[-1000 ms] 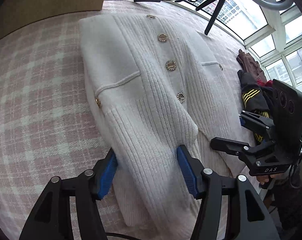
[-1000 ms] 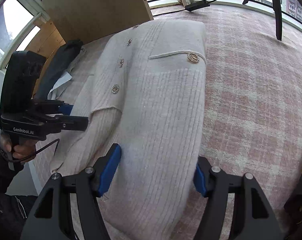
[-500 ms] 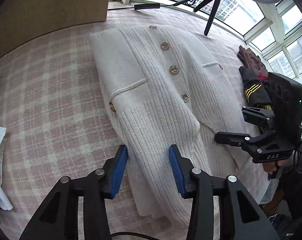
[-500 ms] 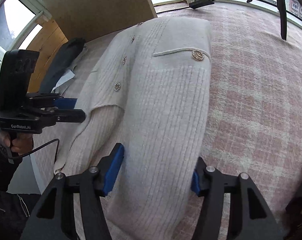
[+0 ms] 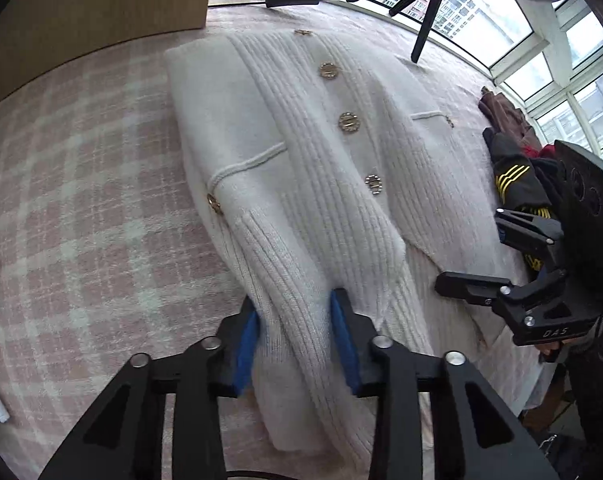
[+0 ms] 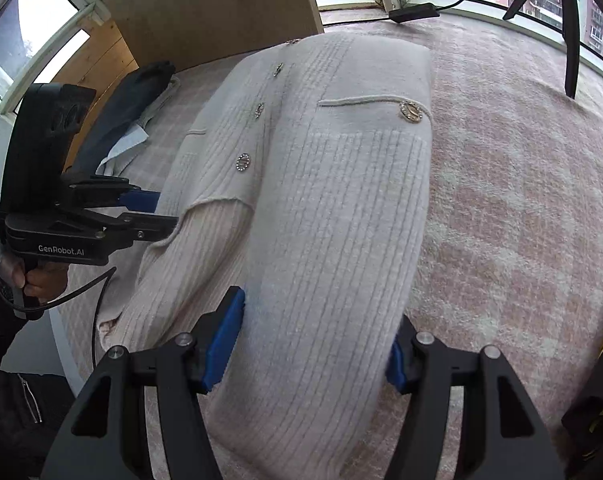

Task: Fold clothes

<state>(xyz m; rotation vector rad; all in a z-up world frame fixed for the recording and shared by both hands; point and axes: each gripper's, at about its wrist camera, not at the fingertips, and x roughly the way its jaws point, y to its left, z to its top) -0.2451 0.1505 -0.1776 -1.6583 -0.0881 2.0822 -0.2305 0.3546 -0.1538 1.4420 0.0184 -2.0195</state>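
Left wrist view: the left claw (image 5: 295, 330) is closing on the cream ribbed knit cardigan (image 5: 301, 152), lying on the pink checked bed (image 5: 81, 200). The right claw (image 6: 315, 338) straddles its hem half open. Next, lift both corners together.

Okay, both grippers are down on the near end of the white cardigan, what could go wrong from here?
1. The left gripper is closing on a bunched ridge of the cardigan; it may pinch only the folded-in sleeve layer, so the body could stay behind.
2. The right gripper straddles a wide band of knit with its jaws apart; a lift now would likely be lopsided.
3. Dragging could shift the folded sleeves and undo them, or pull the hem toward the near edge of the plaid cover.
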